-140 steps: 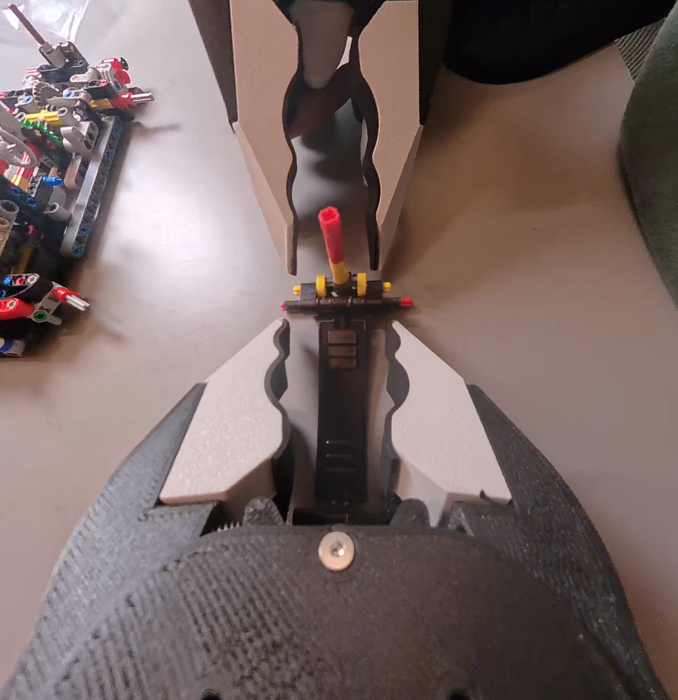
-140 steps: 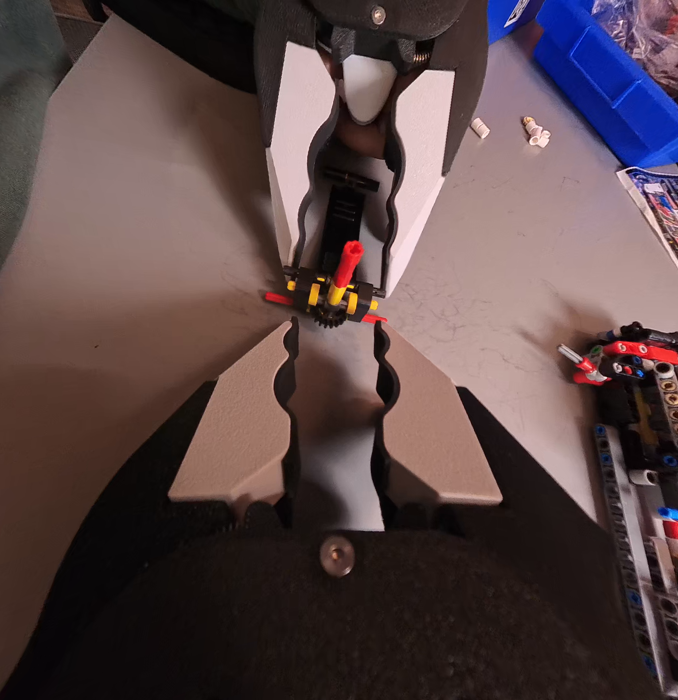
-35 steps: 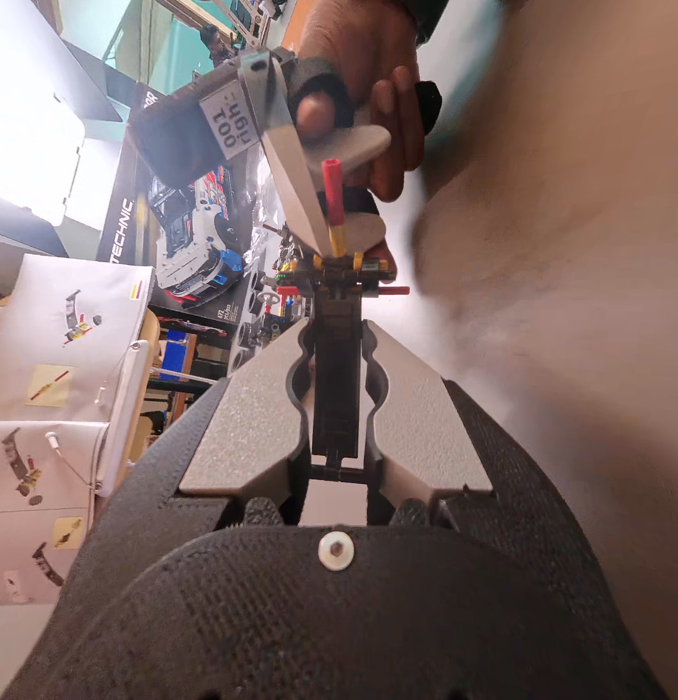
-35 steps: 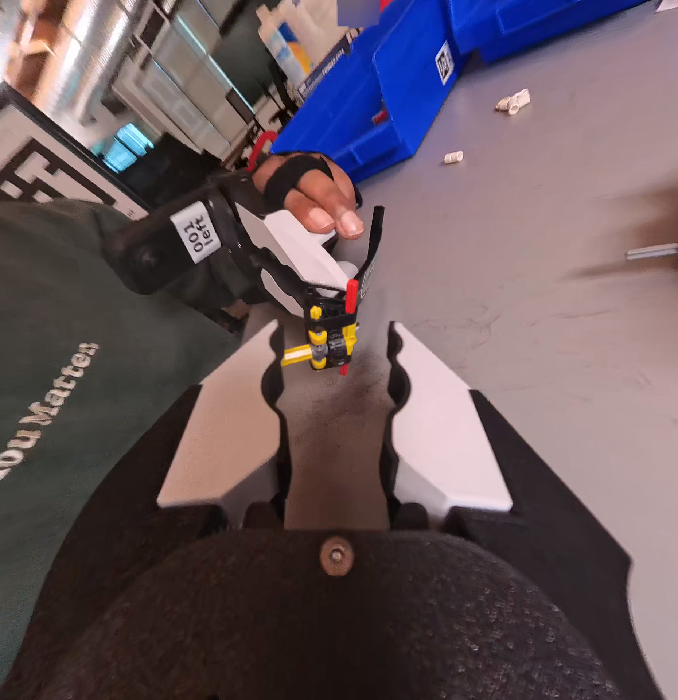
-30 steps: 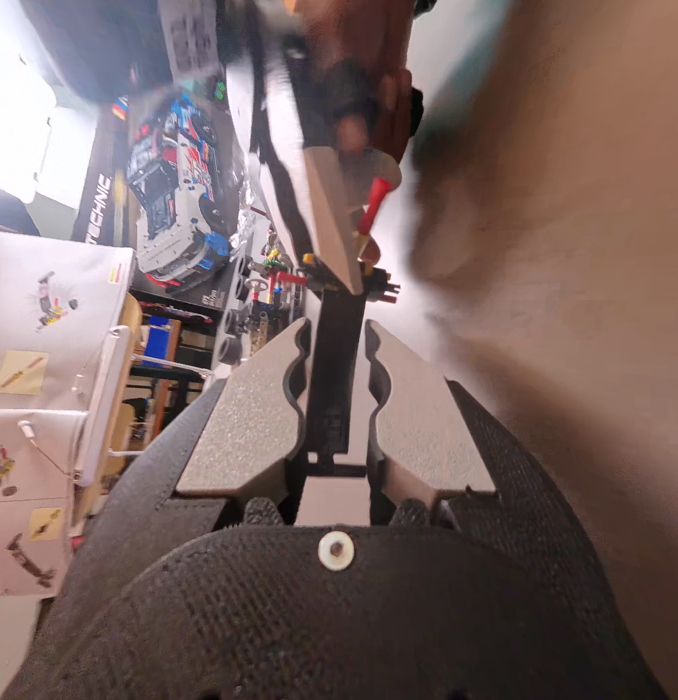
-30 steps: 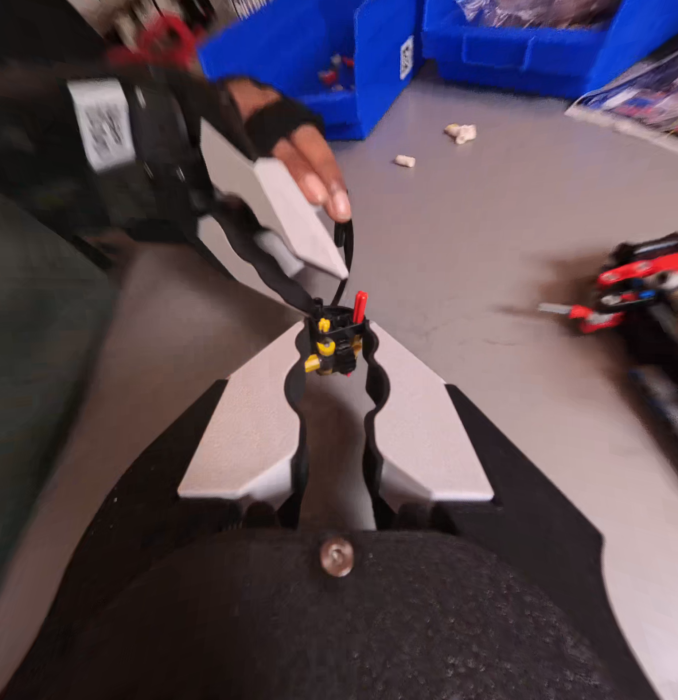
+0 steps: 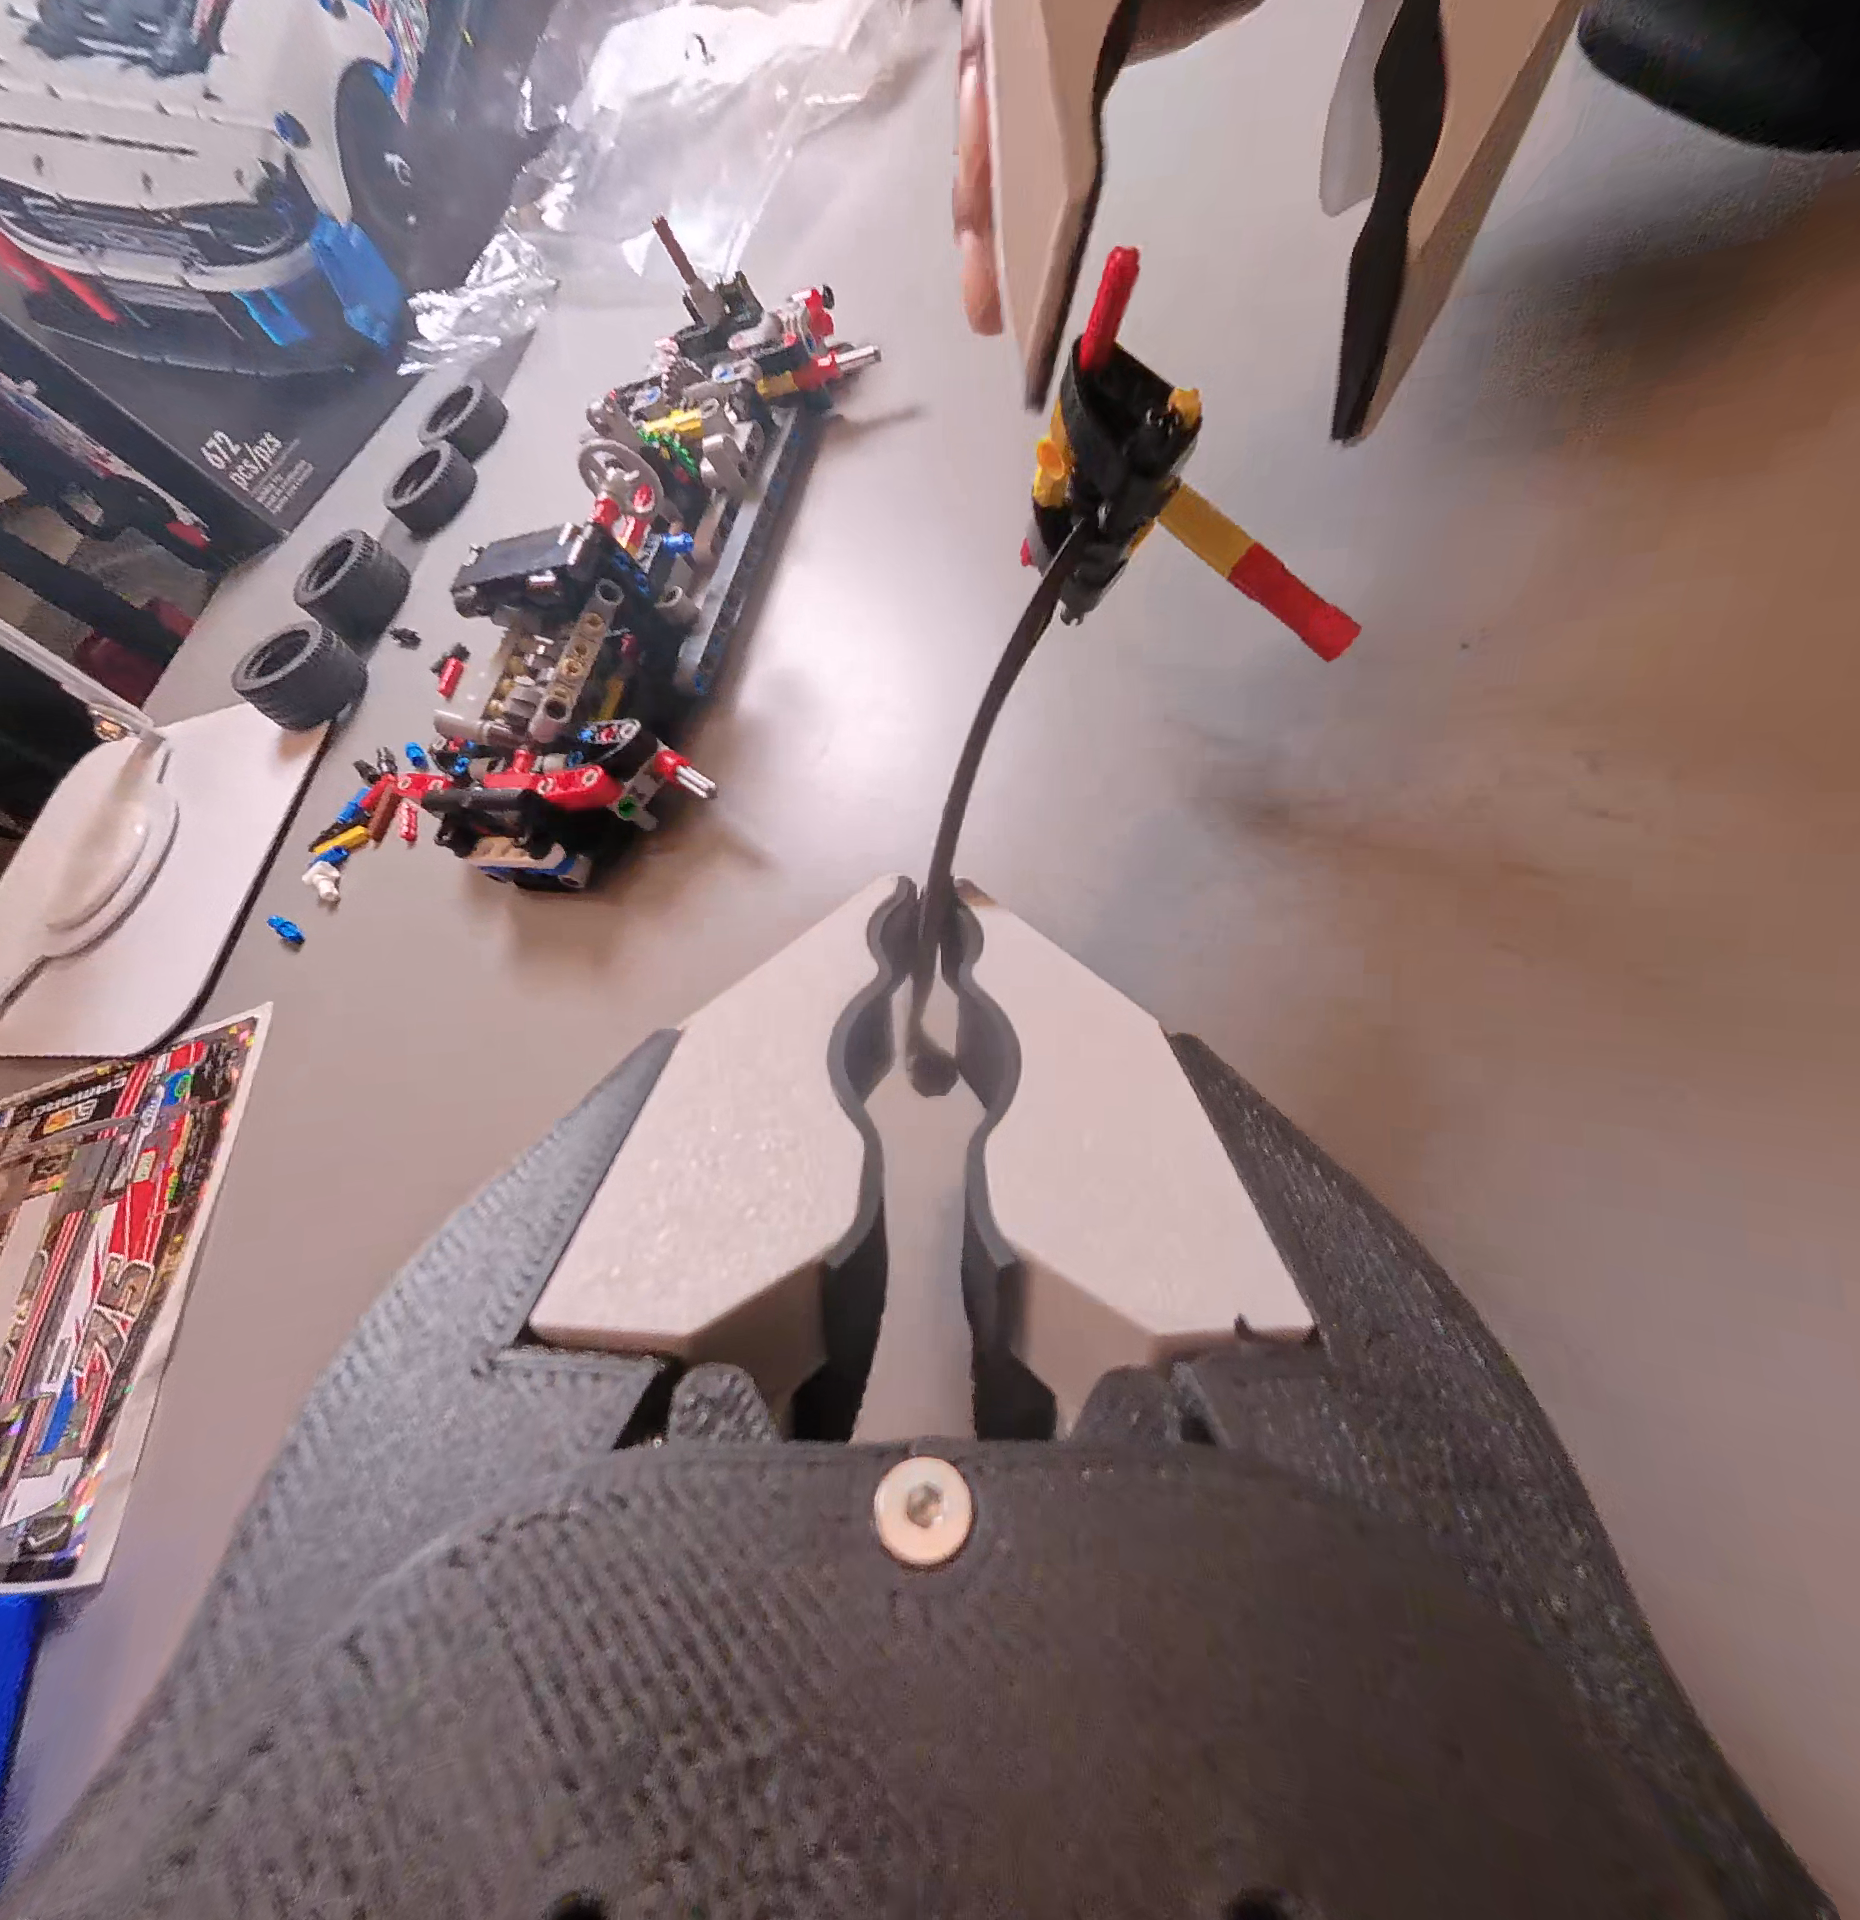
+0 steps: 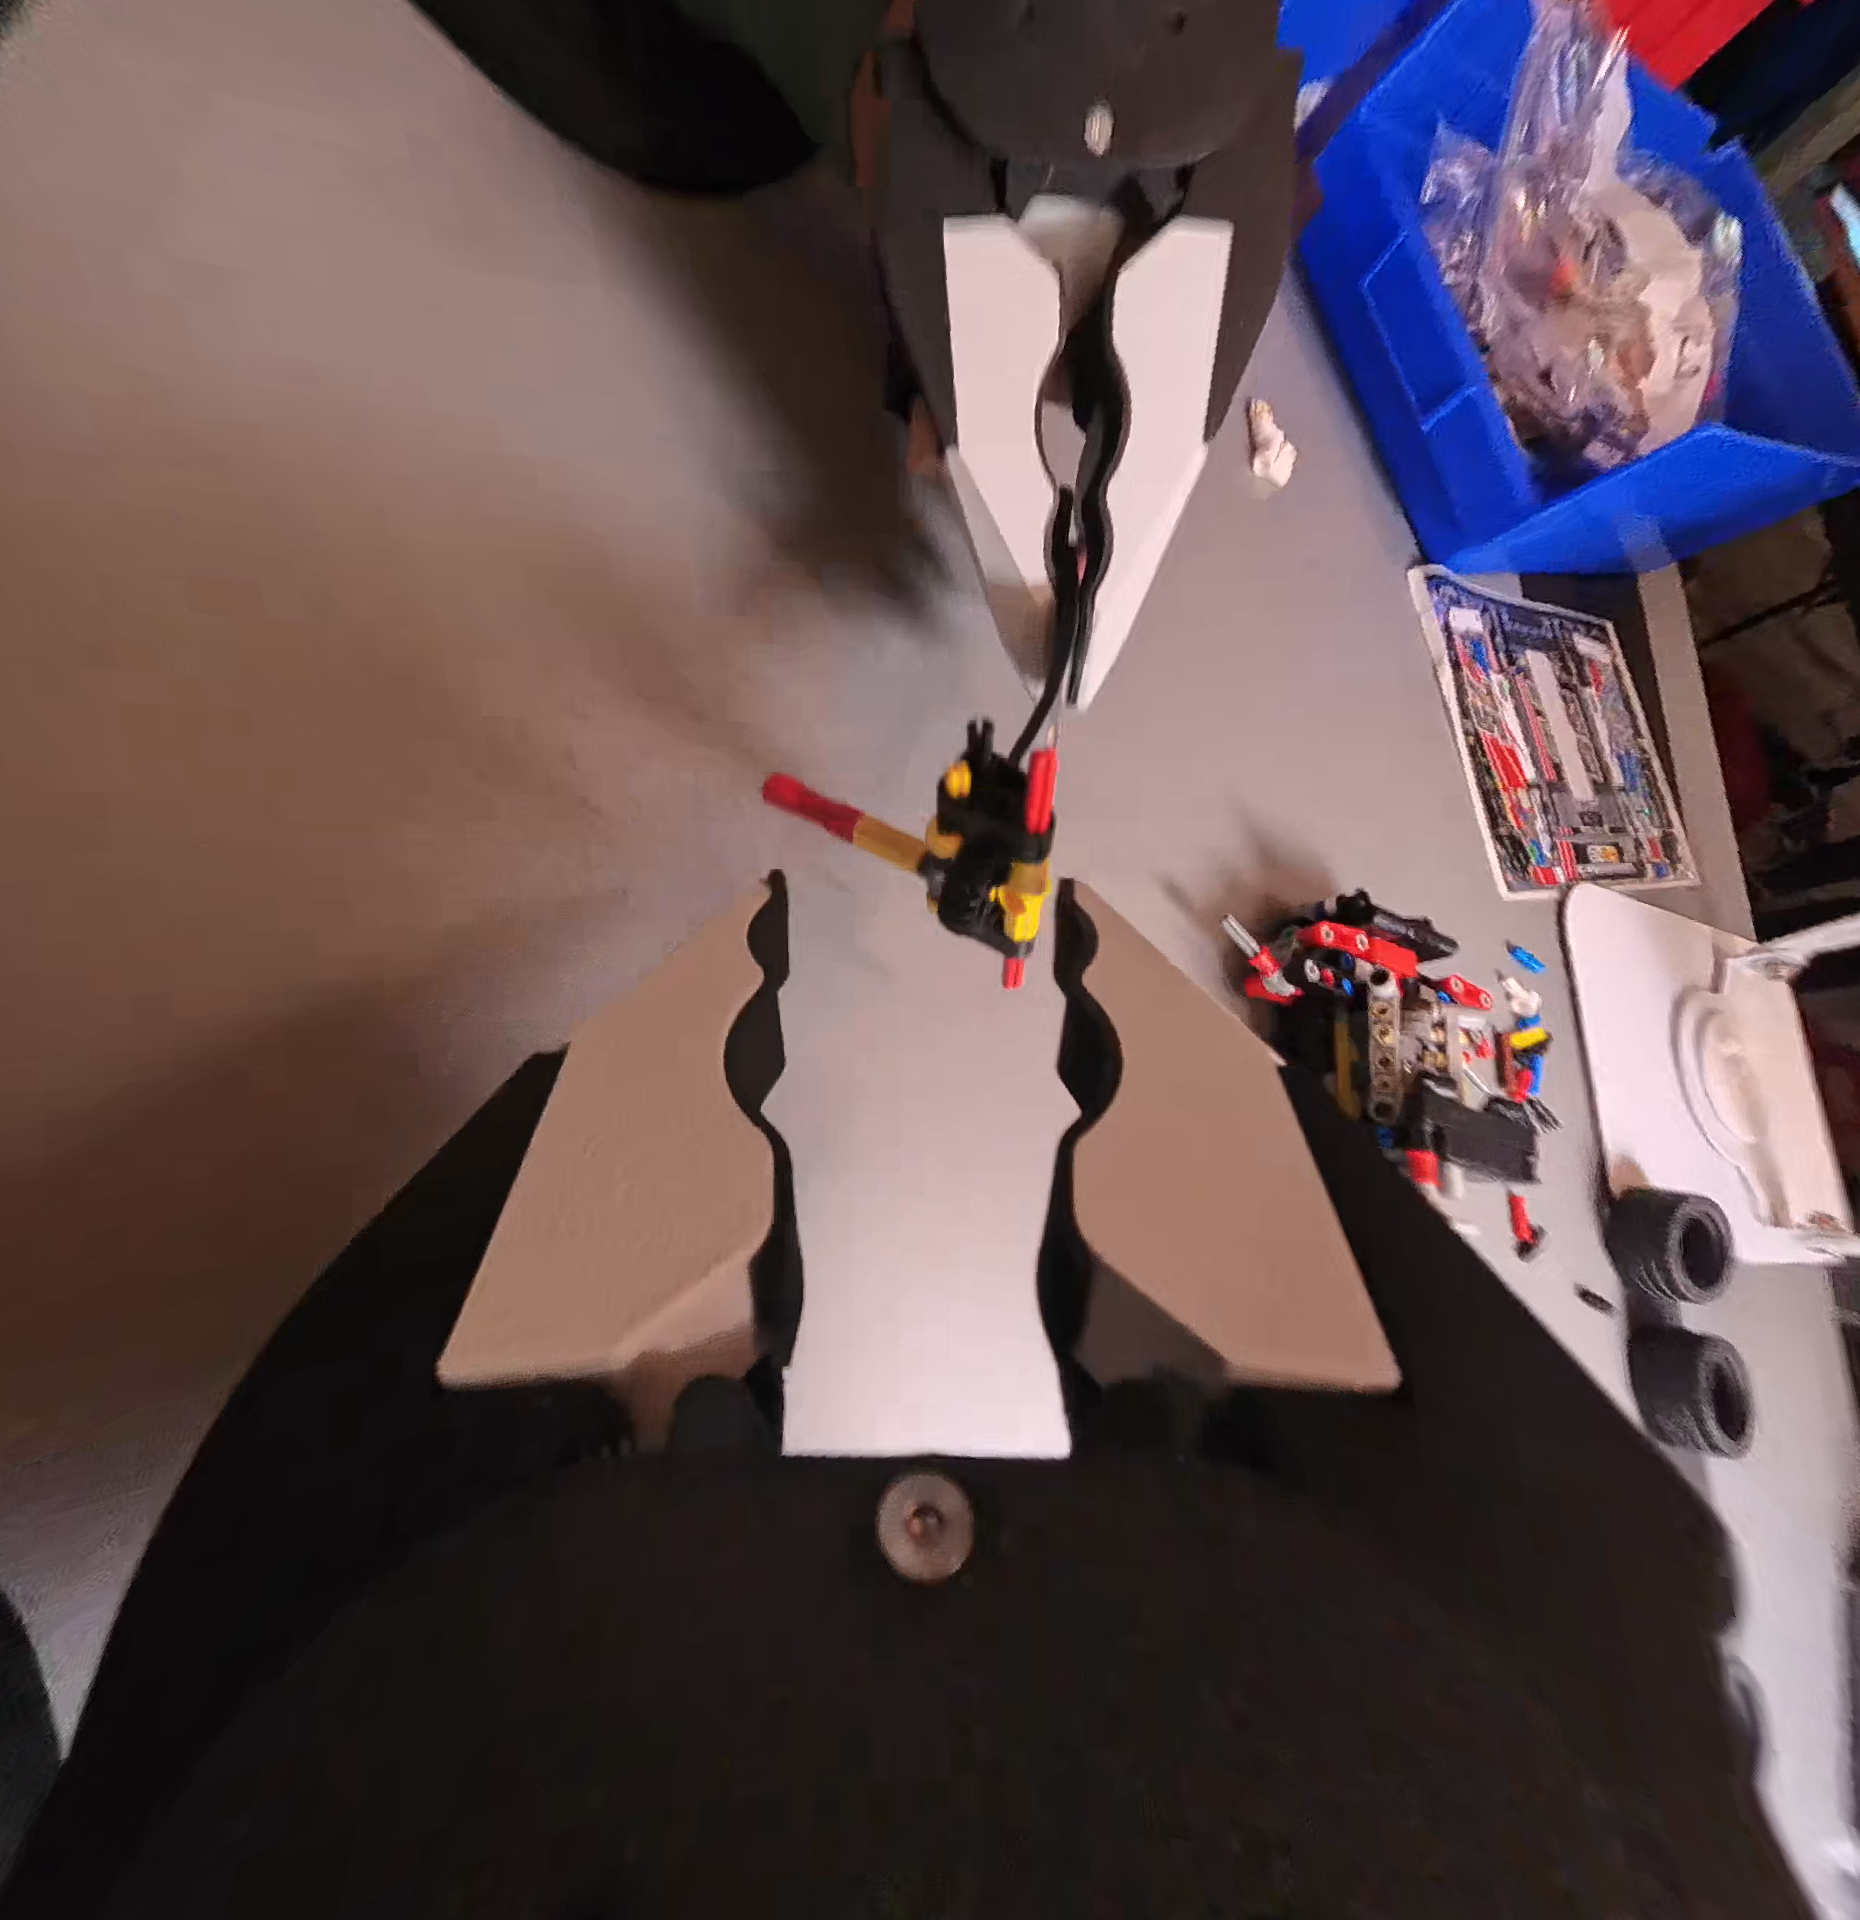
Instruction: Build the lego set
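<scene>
My left gripper (image 7: 931, 899) is shut on the near end of a thin black curved panel (image 7: 973, 727), seen edge-on and held above the table. At the panel's far end sits a small black and yellow sub-assembly (image 7: 1113, 457) with a red and yellow axle (image 7: 1258, 582) sticking out sideways. My right gripper (image 8: 921, 894) is open and empty. Its fingertips lie just short of the sub-assembly (image 8: 983, 852), one on each side, not touching it. The right gripper also shows at the top of the left wrist view (image 7: 1196, 416). The left gripper shows far off in the right wrist view (image 8: 1061, 686).
A partly built chassis (image 7: 635, 582) lies on the grey table with loose small pieces around it and black tyres (image 7: 354, 582) beside it. A sticker sheet (image 8: 1560, 727), a white stand base (image 7: 126, 862), a set box (image 7: 126, 208) and a blue bin of bagged parts (image 8: 1580, 281) line the table's edges. The left gripper's tips are roughly 9 cm from the right gripper's.
Both views have swung back down toward the table. The right gripper, which had closed in around the sub-assembly, has opened and drawn back. The panel now sits edge-on, with the axle pointing sideways.
</scene>
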Tool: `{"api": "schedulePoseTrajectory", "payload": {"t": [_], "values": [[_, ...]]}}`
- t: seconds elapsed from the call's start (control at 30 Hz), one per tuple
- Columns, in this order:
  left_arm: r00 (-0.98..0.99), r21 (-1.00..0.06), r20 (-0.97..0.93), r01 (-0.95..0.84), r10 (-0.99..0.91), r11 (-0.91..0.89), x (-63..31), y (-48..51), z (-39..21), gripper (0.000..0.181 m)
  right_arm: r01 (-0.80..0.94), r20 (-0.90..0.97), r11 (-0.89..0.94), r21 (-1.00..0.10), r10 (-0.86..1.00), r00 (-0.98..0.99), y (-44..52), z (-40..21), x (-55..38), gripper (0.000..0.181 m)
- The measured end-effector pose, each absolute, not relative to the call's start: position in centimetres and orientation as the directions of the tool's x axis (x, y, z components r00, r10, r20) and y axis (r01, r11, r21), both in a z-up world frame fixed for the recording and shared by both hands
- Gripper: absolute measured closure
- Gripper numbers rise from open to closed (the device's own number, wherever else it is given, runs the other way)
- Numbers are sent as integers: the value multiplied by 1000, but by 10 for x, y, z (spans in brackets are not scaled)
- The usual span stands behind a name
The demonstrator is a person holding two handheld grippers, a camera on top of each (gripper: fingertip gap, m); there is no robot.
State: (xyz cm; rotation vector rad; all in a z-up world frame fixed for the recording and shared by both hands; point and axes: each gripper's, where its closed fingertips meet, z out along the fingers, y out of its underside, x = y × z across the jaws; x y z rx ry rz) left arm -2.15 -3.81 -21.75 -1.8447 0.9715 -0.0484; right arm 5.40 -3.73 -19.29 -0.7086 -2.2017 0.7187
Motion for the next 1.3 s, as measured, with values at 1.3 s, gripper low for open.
{"api": "schedulePoseTrajectory", "payload": {"t": [1.3], "values": [[539, -649, -478, -749, -694, -136, 14, -55, -242, 166, 323, 706, 852, -412, 523, -477, -61, -230, 93, 157]]}}
